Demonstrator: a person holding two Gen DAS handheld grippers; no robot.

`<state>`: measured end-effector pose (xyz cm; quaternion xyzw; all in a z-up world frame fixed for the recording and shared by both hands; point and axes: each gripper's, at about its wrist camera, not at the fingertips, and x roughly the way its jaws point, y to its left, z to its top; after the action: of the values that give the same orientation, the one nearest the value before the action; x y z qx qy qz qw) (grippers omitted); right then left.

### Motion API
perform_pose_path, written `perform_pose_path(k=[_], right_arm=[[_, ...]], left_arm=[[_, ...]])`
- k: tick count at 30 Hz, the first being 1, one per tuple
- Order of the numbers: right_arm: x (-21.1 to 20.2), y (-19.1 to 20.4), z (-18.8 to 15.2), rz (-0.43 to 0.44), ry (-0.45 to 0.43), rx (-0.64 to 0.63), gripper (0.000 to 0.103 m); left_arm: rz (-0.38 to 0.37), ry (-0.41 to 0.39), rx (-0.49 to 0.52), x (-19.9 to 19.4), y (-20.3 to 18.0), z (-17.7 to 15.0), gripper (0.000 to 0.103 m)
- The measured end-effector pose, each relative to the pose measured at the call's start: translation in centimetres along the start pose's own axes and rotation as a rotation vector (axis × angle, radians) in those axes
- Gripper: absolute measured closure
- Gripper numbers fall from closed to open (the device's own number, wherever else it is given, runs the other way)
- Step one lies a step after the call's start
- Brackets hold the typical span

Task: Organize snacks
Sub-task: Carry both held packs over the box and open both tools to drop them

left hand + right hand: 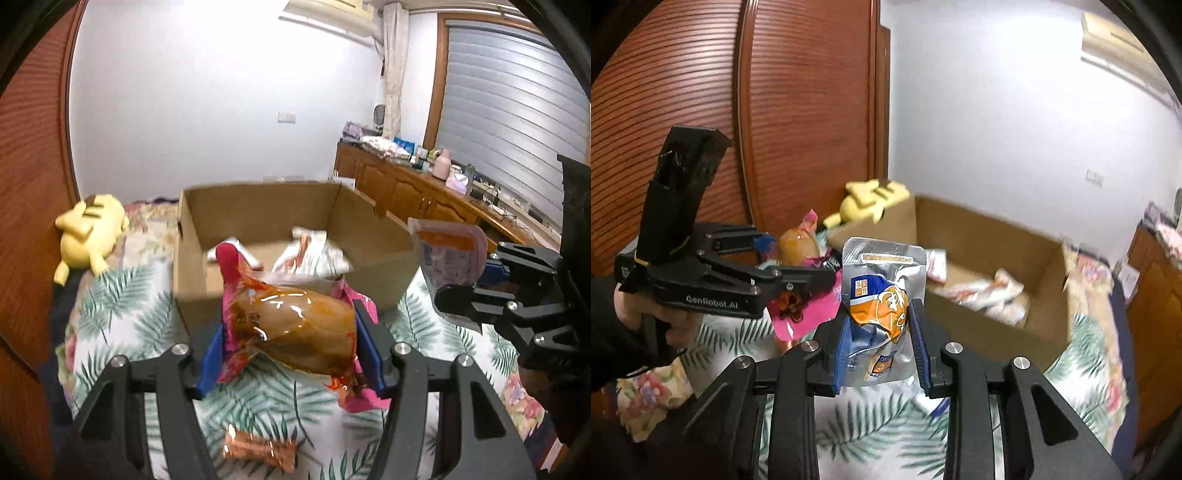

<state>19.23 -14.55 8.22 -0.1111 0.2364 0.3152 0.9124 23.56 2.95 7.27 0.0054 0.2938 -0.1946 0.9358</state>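
My left gripper (291,332) is shut on a pink packet with a brown snack (295,332), held above the bed in front of an open cardboard box (373,254). My right gripper (881,332) is shut on a silver and orange pouch (882,295), held upright beside the box (997,236). The pouch also shows in the left wrist view (450,254), at the box's right, with the right gripper (465,288). The left gripper (798,266) with its pink packet (801,314) shows at the left of the right wrist view. Several white and red packets (314,254) lie inside the box.
A copper-wrapped snack (258,448) lies on the leaf-print bedspread (122,302) below the left gripper. A yellow plush toy (88,236) lies left of the box by the wooden wardrobe (33,184). A cluttered wooden sideboard (424,192) stands at the right.
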Motion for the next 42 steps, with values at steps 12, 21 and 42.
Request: perform_pose_path(k=[12,21,42], right_arm=[[3.3,-3.8,4.0,-0.054,-0.044,-0.012,0.074],[7.2,-6.7,3.4,-0.076,-0.001,0.034,0.074],[11.3,-10.5,-0.2,-0.087,0.133,0.164,0.073]], left_arm=[[0.014,-0.037,0.017,3.6,1.2,7.3,0.043],[0.028,0.001,0.012,8.4,2.2,9.0,0.042],[0.077,0.096,0.034,13.3,1.0,7.0,0.036]])
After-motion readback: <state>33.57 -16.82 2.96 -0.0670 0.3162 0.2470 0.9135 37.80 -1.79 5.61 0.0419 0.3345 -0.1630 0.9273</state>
